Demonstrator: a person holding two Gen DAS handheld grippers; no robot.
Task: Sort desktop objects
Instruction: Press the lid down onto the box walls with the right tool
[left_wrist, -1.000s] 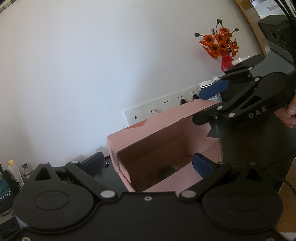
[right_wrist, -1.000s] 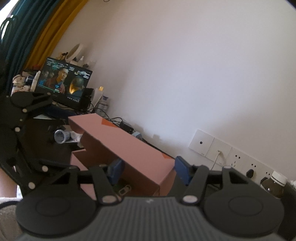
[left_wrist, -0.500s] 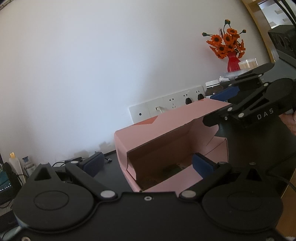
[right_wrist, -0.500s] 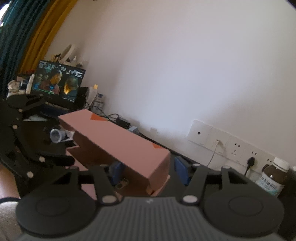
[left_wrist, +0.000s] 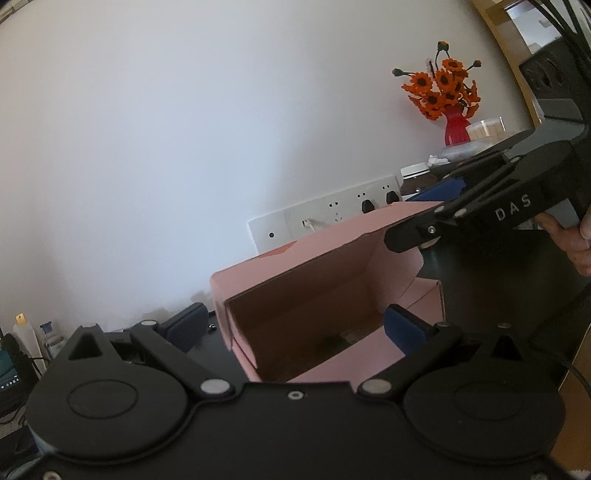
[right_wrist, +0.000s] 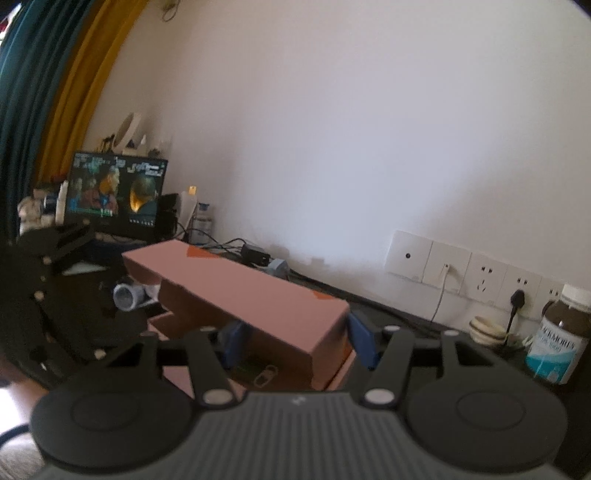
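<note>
Moved: the pink cardboard box (right_wrist: 258, 295) lid has dropped lower and levelled.
Left gripper (left_wrist: 295, 325): jaws apart, blue pads astride the box's open end.
Box: matte, rectangular, on the dark surface (left_wrist: 480, 280).
Right gripper (right_wrist: 295, 341): jaws clamped on the lid's end.
Bottle (right_wrist: 561, 336): brown, cylindrical, at 3 o'clock.

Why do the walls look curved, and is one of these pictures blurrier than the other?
Both views come through fisheye lenses, which bend the edges. The right wrist view is softer: the monitor and pink box smear. The left wrist view is sharper; the orange flowers look crisp, though the box's inside is dim.
</note>
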